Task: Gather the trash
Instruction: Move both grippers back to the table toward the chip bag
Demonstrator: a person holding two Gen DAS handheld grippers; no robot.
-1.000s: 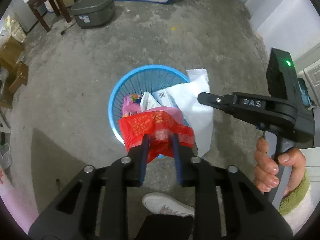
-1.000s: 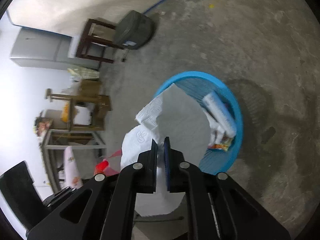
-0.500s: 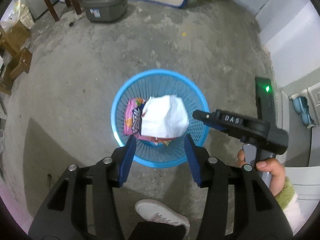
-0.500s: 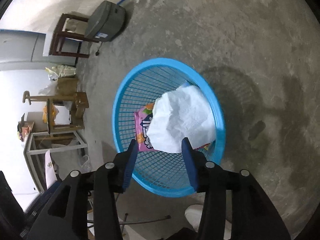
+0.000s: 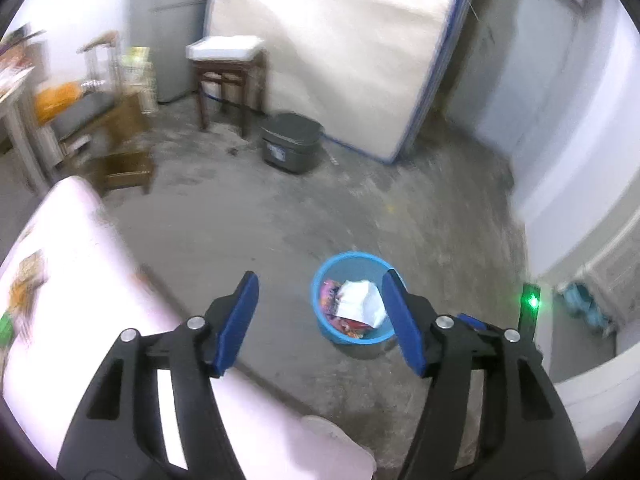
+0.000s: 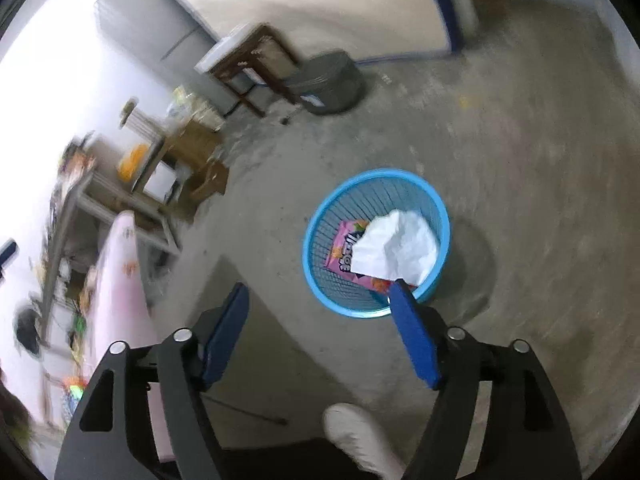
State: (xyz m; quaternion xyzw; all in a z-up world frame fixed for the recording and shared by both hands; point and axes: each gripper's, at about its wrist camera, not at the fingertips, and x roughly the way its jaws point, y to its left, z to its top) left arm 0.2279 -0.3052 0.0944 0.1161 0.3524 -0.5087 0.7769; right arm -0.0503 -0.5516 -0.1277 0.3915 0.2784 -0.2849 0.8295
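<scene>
A blue mesh trash basket stands on the concrete floor. In it lie a crumpled white paper and a pink snack wrapper. My left gripper is open and empty, raised well above and behind the basket. My right gripper is open and empty, above the basket's near rim. Part of the right gripper's body with a green light shows in the left wrist view.
A table with a pink cloth is at the left, with small colourful items on it. A grey bin, a wooden stool, a low wooden bench and my white shoe are around.
Both grippers let go of the red wrapper and the white paper into the basket, opened wide, and rose up and back. The views now tilt toward the room.
</scene>
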